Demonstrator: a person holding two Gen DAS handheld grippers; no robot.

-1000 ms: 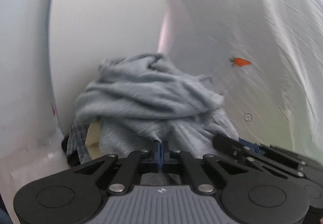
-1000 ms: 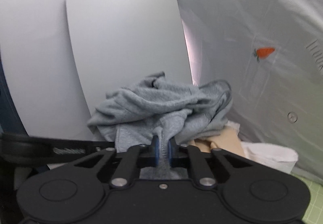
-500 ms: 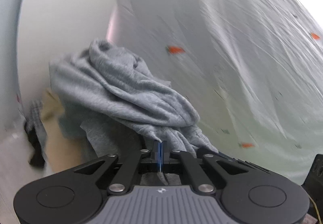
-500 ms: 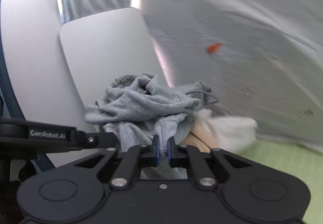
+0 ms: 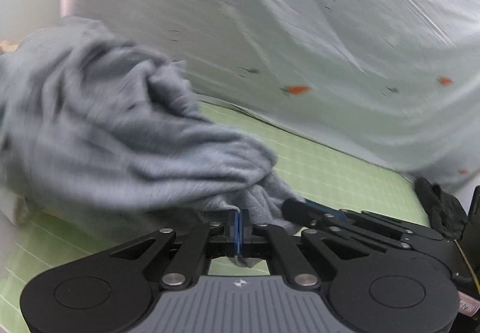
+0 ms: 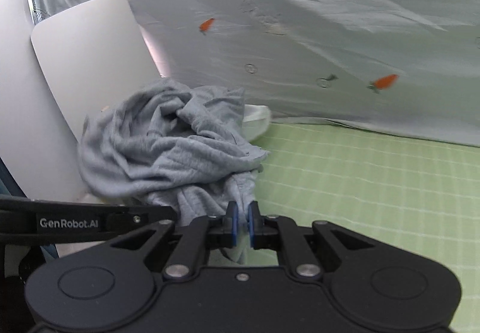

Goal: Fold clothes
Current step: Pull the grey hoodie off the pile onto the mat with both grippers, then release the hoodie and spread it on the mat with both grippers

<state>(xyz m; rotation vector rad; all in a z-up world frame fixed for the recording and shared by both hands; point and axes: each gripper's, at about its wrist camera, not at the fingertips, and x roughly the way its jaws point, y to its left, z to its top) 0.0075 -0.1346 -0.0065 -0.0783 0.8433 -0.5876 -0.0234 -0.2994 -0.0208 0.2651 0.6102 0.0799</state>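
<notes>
Grey garment (image 6: 168, 147) now over green mat (image 6: 360, 177), both tongs (image 5: 238, 225) (image 6: 241, 223) clamped.

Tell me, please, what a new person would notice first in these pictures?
First, the crumpled grey garment, bunched at the left and pinched by both the left gripper and the right gripper. Under it lies a green checked mat, and behind hangs a pale sheet with small orange carrots.
</notes>
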